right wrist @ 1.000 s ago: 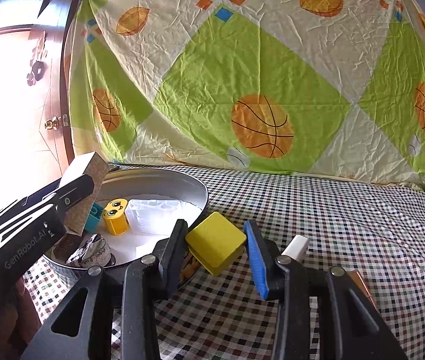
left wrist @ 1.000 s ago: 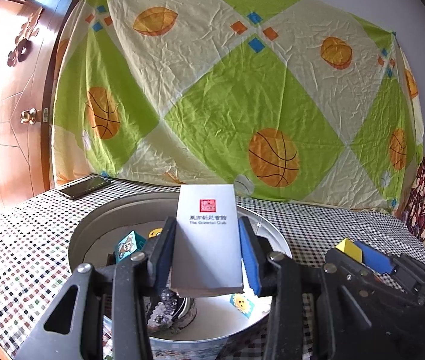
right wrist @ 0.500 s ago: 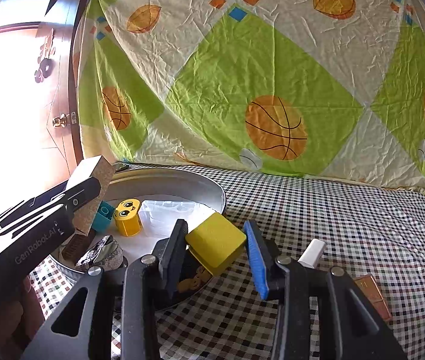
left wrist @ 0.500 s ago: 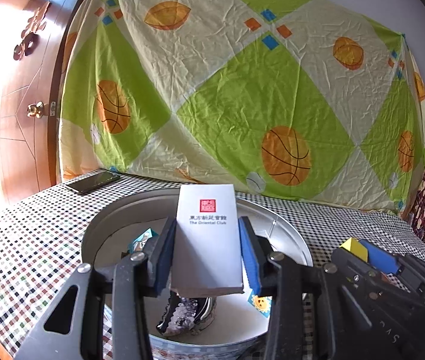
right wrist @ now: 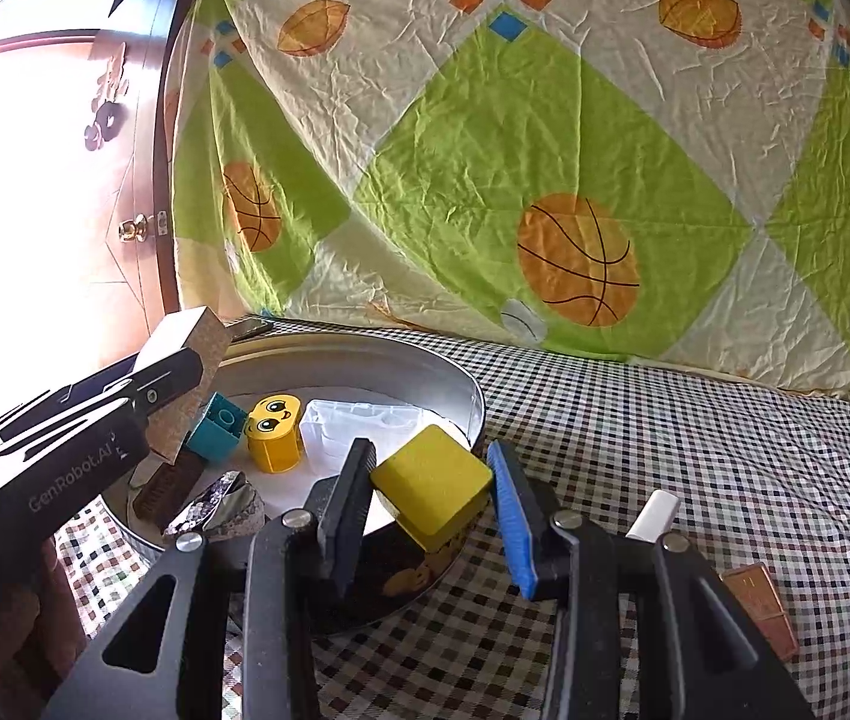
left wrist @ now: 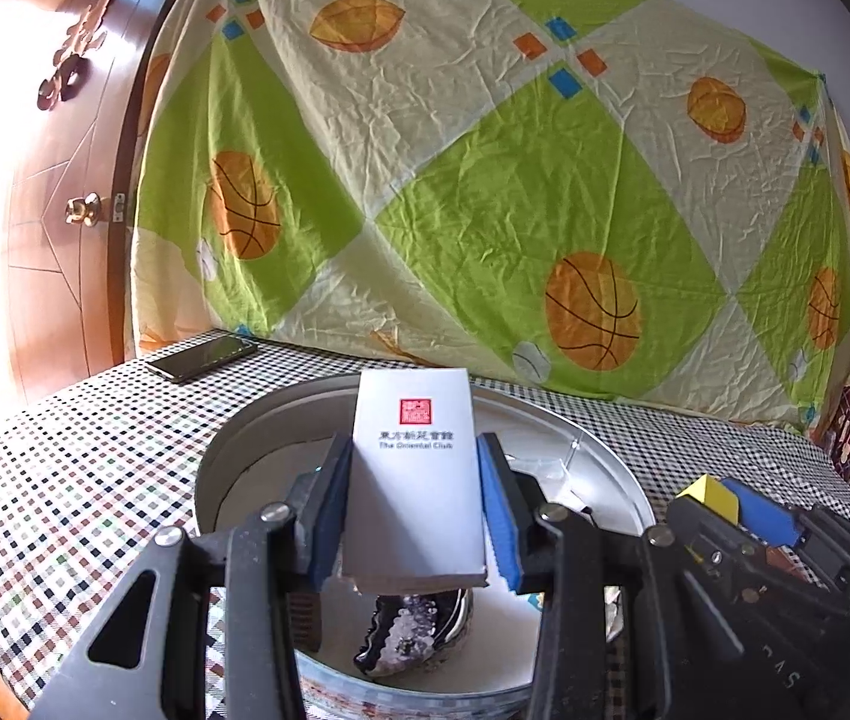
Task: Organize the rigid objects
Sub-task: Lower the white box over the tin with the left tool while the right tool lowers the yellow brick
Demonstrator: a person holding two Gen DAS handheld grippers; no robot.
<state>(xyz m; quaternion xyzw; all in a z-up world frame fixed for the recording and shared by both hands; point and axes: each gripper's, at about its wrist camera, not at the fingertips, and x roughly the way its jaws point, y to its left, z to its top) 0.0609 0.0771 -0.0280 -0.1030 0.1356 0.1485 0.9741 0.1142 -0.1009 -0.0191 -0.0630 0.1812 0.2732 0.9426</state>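
Cardboard box (left wrist: 416, 480), light and stiff, is sitting clamped by its 2 sides in the left gripper (left wrist: 413, 507); right gripper (right wrist: 434, 495), at 3 o'clock, is pinching a yellow block (right wrist: 432, 483).

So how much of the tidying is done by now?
Partly. The round tin already holds a yellow face block, a teal block and a clear box. The left gripper grips a white box, the right gripper a yellow block. A white piece and copper bar remain on the cloth.
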